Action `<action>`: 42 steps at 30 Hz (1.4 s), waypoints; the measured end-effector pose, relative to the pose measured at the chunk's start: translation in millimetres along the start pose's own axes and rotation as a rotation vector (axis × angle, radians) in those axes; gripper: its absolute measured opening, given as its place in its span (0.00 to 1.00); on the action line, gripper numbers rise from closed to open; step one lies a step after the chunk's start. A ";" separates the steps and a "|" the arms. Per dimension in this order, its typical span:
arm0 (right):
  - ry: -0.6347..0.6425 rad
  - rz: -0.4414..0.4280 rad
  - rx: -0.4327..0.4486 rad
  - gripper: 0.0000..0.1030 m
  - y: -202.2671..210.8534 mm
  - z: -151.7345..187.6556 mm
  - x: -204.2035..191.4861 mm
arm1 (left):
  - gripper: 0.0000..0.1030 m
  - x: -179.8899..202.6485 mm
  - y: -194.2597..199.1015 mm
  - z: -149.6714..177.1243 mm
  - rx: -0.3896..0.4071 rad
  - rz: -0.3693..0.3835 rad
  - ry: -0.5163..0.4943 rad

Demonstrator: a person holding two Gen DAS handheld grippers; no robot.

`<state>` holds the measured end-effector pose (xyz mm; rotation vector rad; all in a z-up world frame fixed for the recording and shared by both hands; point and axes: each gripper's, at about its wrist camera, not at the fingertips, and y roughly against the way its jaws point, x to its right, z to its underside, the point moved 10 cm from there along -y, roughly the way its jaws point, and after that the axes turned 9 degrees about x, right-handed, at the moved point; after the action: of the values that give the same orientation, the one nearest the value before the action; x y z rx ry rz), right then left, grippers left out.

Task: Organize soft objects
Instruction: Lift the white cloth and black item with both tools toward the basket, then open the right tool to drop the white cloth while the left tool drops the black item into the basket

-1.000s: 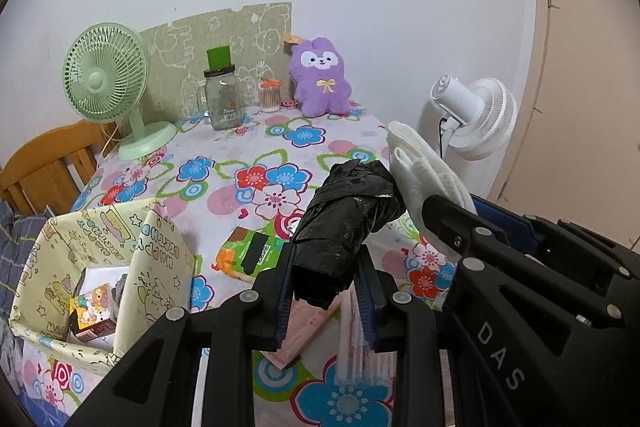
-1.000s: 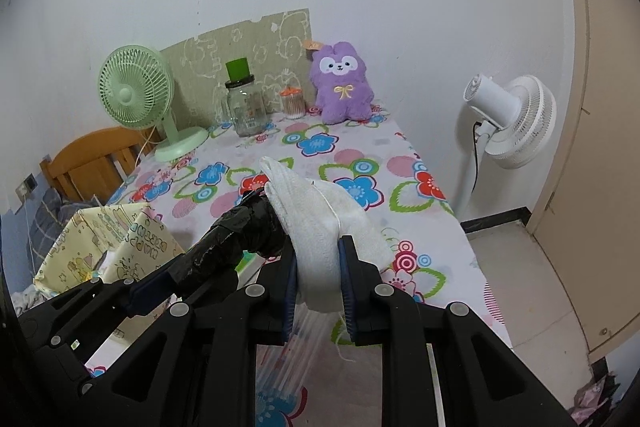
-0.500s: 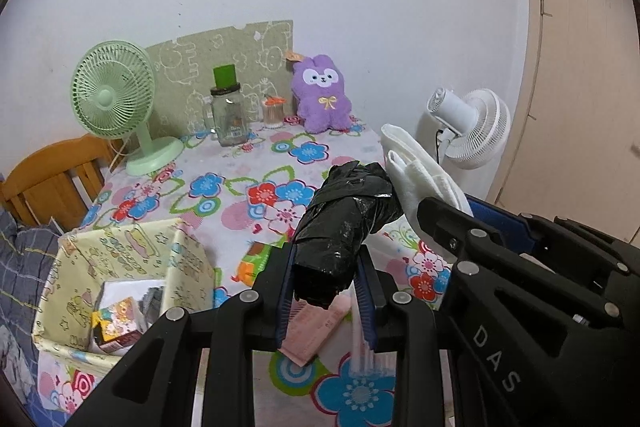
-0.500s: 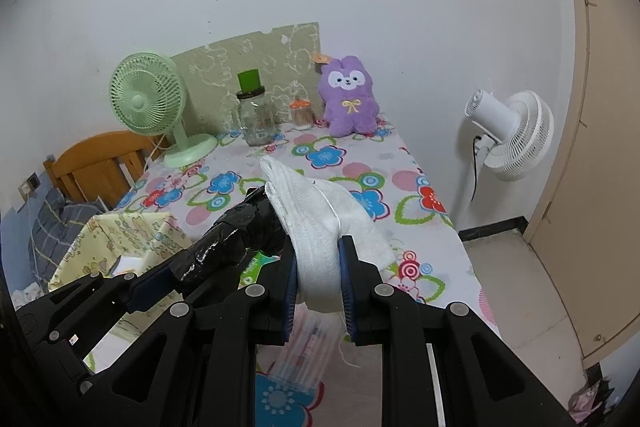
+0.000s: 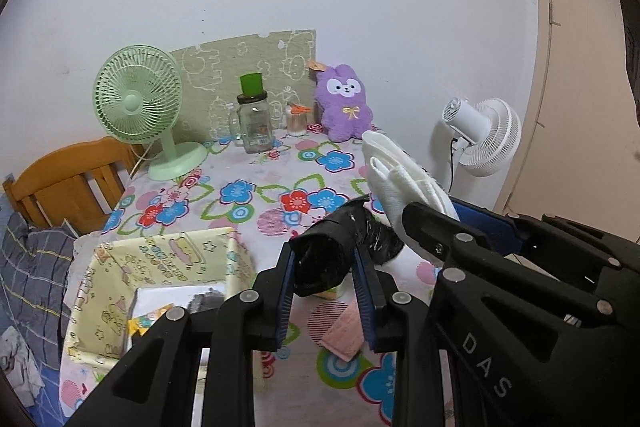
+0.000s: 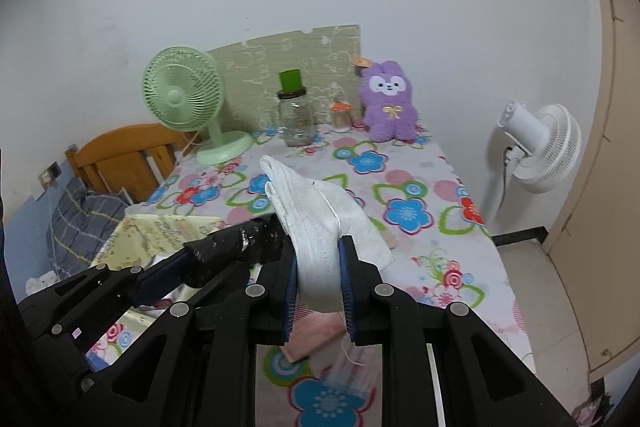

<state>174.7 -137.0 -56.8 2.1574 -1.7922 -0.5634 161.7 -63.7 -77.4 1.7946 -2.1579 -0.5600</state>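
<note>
L gripper (image 5: 324,269) pinched a black roll (image 5: 344,247) at frame centre, R gripper (image 6: 318,279) pinched a white cloth (image 6: 320,223) just beside it w/ loose end flopping, so either could've snagged or missed the box (image 5: 160,255) lower left.

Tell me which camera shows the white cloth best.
The right wrist view: the white cloth fills its centre, clamped in the right gripper. The left wrist view shows it only at an angle, partly behind that gripper.

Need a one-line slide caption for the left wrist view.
Left gripper clamps a black bundle above the floral table, beside the yellow box.
</note>
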 end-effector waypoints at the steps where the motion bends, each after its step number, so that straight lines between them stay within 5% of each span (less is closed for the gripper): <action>1: 0.003 -0.005 0.001 0.21 -0.5 -1.2 -2.9 | 0.27 -4.1 1.3 -0.7 0.002 -0.004 0.003; 42: 0.100 -0.247 -0.039 0.21 -55.5 -2.8 -147.9 | 0.25 -147.3 8.9 13.5 -0.012 -0.187 0.106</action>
<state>201.6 18.6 -61.9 2.3519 -1.4627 -0.5290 175.9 83.8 -80.5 1.9859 -1.9270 -0.5053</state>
